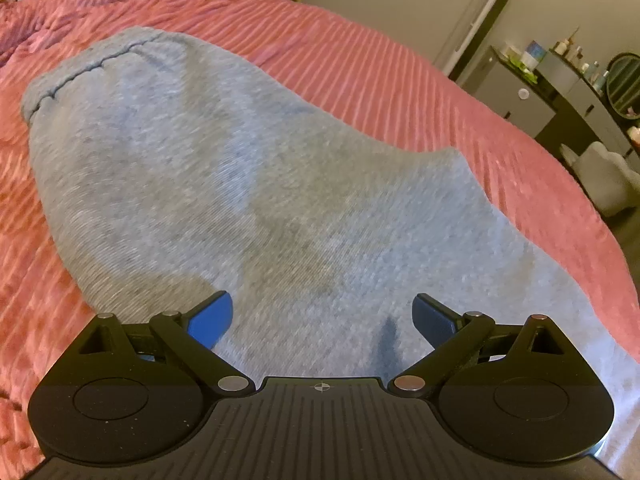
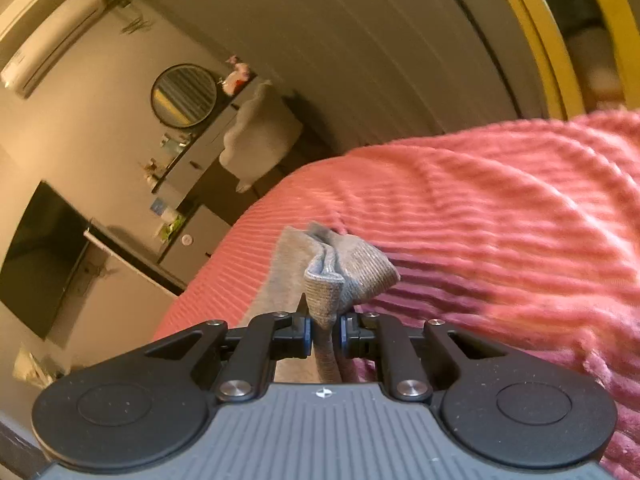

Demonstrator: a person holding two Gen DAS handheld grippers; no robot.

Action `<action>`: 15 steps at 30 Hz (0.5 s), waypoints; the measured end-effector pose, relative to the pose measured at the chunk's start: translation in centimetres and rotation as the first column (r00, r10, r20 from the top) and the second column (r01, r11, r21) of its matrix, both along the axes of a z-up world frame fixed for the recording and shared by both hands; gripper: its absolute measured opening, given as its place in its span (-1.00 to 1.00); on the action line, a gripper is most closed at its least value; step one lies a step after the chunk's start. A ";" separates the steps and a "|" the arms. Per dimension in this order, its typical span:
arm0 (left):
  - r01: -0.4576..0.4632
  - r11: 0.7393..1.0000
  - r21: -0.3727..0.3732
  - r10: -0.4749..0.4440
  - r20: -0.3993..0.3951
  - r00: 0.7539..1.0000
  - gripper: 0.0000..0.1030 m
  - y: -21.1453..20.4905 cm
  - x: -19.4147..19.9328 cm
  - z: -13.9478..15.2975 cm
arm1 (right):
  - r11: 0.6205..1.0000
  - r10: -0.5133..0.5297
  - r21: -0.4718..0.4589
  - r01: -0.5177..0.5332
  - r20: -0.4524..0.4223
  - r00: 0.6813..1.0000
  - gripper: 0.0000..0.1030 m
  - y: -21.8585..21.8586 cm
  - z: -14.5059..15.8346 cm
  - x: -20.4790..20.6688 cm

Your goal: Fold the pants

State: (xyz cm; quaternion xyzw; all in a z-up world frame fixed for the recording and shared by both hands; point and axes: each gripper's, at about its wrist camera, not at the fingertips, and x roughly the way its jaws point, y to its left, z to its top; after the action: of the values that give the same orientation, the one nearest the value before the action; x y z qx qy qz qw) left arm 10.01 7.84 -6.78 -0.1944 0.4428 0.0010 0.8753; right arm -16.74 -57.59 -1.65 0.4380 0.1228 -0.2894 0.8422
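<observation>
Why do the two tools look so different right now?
The left tool has its blue fingers spread wide with nothing pinched, while the right tool is squeezed shut on a bunched bit of the grey pants. The left tool sits over pants lying flat on the pink blanket; the right tool holds its bit lifted off the blanket. Both are the same black tool with blue pads.

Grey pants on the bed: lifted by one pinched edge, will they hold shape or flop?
Probably flop: the grey pants bunch and fold over above the right gripper, which is shut on them. The knit looks soft and thick, so slipping seems unlikely. On the ribbed pink bedspread they would likely drag rather than slide. The left gripper is open over them.
</observation>
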 end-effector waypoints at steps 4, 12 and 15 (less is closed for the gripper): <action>-0.010 1.000 -0.016 0.010 0.014 1.000 0.93 0.3 -0.8 0.6 | 1.000 -0.016 0.017 0.017 -0.046 0.999 -0.77 0.3 0.5 0.6; -0.044 0.997 -0.069 0.047 0.046 0.998 0.93 1.4 -2.2 1.8 | 0.999 -0.003 -0.038 -0.001 -0.103 0.995 -0.77 1.8 2.0 1.9; -0.036 0.995 -0.095 0.043 0.071 0.997 0.93 1.5 -2.7 2.2 | 0.999 0.008 -0.046 -0.012 -0.093 0.996 -0.78 2.6 3.6 2.6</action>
State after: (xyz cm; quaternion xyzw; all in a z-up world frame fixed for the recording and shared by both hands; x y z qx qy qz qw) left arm 7.26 9.33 -4.56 -0.2439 0.4064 -0.0097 0.8805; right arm -14.12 -55.03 1.91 0.4039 0.1570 -0.3080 0.8470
